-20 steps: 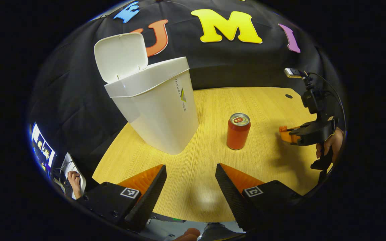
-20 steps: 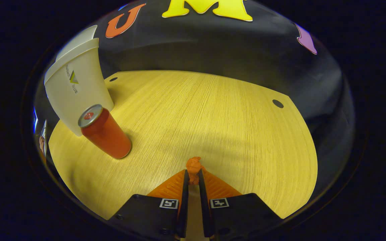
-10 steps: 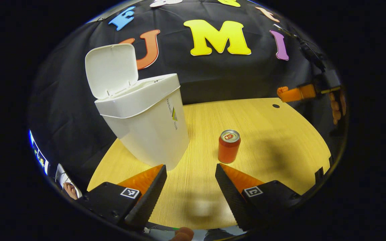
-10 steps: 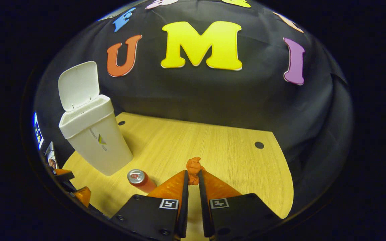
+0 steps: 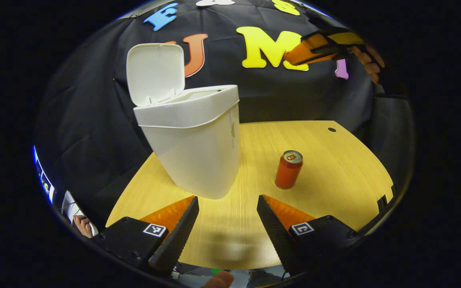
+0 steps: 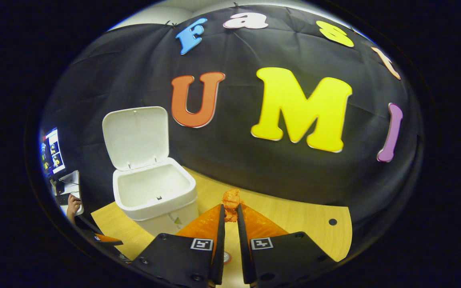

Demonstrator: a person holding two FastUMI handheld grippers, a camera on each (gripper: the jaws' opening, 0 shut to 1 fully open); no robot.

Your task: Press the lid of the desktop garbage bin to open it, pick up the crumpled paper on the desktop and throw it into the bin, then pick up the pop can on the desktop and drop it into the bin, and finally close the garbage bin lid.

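The white bin [image 5: 192, 140] stands on the wooden table [image 5: 334, 180] with its lid [image 5: 156, 72] tipped up and open. A red pop can [image 5: 289, 170] stands upright to the right of it. My left gripper [image 5: 227, 224] is open, low over the table's near edge, with nothing between its fingers. High at the upper right my right gripper [image 5: 290, 58] hangs in a hand [image 5: 368, 60]. In the right gripper view, my right gripper [image 6: 231, 212] is shut on the orange crumpled paper [image 6: 231, 202], above and to the right of the bin's open mouth [image 6: 154, 190]. The lid [image 6: 136, 136] stands behind.
A monitor [image 6: 52, 152] and a person's hand [image 6: 72, 204] on a desk show at the far left, beyond the table. The table has a small round hole [image 5: 331, 129] near its far right corner. The left gripper [image 6: 106, 239] sits low at the bottom left.
My right gripper has lifted the crumpled paper from table height to well above the bin and swung toward it. The left gripper stayed open, shifting only a little.
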